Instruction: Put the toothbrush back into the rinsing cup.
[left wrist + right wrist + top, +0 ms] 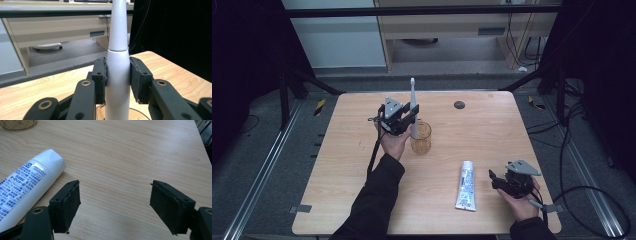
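1. The wooden bench [472, 150] carried everything: an amber glass cup [421, 138] near its middle, a white toothpaste tube [466, 186] lying flat toward the near right, and a small dark disc [459, 105] near the far edge.
2. The work in hand looked like standing an electric toothbrush [413, 107] in the cup. The toothbrush stood upright, its lower end inside the cup's mouth at the left side, its brush head well above the rim.
3. The left gripper [408, 117] was clamped on the toothbrush's thick white body; in the left gripper view both pads [100, 77] pressed flat against the handle just below its seam, the shaft centred between them.
4. To do this step well, I judged the handle should be kept vertical and lowered until its base met the cup's bottom. Letting go early could tip the light cup or let the brush topple against the rim.
5. A slow, straight descent seemed wise, since the cup stood free with nothing steadying it.
6. The right gripper [498, 181] rested just right of the tube, jaws wide apart with bare bench between them; its own view showed the tube's cap [50, 161] just beside the left pad, untouched.
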A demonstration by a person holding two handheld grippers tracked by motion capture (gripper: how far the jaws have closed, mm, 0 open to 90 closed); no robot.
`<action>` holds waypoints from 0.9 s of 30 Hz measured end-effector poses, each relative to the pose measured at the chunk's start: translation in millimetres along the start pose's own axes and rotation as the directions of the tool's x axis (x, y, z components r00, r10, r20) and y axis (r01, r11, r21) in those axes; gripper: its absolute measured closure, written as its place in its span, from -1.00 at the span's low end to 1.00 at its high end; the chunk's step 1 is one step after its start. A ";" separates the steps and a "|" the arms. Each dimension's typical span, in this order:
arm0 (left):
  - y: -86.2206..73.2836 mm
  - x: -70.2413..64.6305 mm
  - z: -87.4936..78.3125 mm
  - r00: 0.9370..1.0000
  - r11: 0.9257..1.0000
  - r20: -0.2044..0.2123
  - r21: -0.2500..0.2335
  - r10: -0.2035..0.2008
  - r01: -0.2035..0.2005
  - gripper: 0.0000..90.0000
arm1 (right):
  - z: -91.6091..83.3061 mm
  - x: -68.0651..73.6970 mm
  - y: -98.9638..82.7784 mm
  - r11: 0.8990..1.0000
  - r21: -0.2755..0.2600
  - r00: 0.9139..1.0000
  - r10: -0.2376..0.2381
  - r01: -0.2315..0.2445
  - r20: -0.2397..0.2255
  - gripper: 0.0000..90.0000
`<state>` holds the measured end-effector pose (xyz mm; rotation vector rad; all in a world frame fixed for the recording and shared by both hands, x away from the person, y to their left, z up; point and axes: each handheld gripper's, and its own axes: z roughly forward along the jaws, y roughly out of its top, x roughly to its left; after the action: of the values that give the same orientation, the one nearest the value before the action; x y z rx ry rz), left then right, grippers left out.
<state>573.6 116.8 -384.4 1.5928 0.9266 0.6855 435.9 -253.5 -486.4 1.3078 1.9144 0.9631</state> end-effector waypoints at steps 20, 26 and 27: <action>-35.0 -5.3 3.2 1.000 1.000 0.018 0.030 -0.008 0.007 0.49 | 0.0 -0.2 -0.2 1.000 0.002 1.000 0.000 0.000 0.000 -0.46; -43.9 -5.6 3.5 1.000 0.999 0.027 0.051 -0.005 0.003 0.49 | 0.2 0.0 -0.3 1.000 0.003 1.000 0.000 0.000 0.001 -0.46; -45.2 -5.5 3.6 1.000 0.998 0.028 0.056 -0.004 0.003 0.49 | 0.3 0.1 -0.3 1.000 0.003 1.000 0.000 0.000 0.001 -0.46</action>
<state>564.3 113.8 -429.0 1.6459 0.9350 0.6385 436.0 -253.5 -486.8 1.3098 1.9156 0.9601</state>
